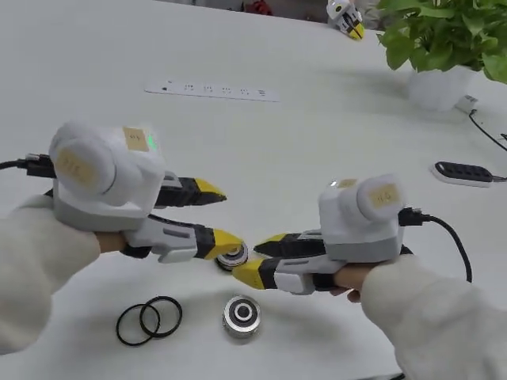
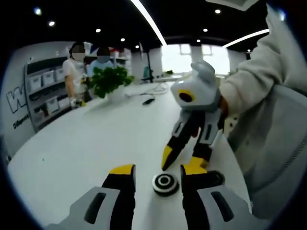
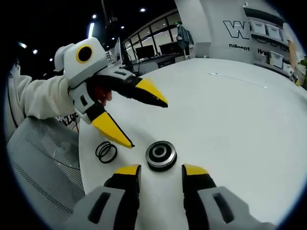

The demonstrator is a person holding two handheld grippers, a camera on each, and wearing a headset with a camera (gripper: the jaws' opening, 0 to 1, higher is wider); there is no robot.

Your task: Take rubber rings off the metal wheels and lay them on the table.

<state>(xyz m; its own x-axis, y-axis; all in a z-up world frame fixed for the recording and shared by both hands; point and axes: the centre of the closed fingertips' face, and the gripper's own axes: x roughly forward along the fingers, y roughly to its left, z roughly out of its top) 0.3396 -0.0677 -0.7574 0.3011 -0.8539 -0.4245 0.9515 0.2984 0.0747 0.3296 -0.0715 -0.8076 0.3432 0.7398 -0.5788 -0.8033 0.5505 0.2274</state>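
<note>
A metal wheel (image 1: 232,257) with a dark band lies flat on the white table (image 1: 317,142), between the tips of both grippers. My left gripper (image 1: 228,216) comes in from the left, open, its lower jaw just beside the wheel. The right gripper (image 1: 252,258) faces it from the right, also open, nothing held. In the left gripper view the wheel (image 2: 165,184) sits just ahead of the open left gripper (image 2: 158,170), with the right gripper (image 2: 182,160) behind it. In the right gripper view the wheel (image 3: 161,155) lies before the open right gripper (image 3: 160,170), and the left gripper (image 3: 147,123) reaches in.
Two black rubber rings (image 1: 149,319) lie overlapped near the front edge, also in the right gripper view (image 3: 106,152). A second metal wheel (image 1: 240,315) stands next to them. Further back are a power strip (image 1: 212,90), a potted plant (image 1: 444,47) and a black remote (image 1: 464,172).
</note>
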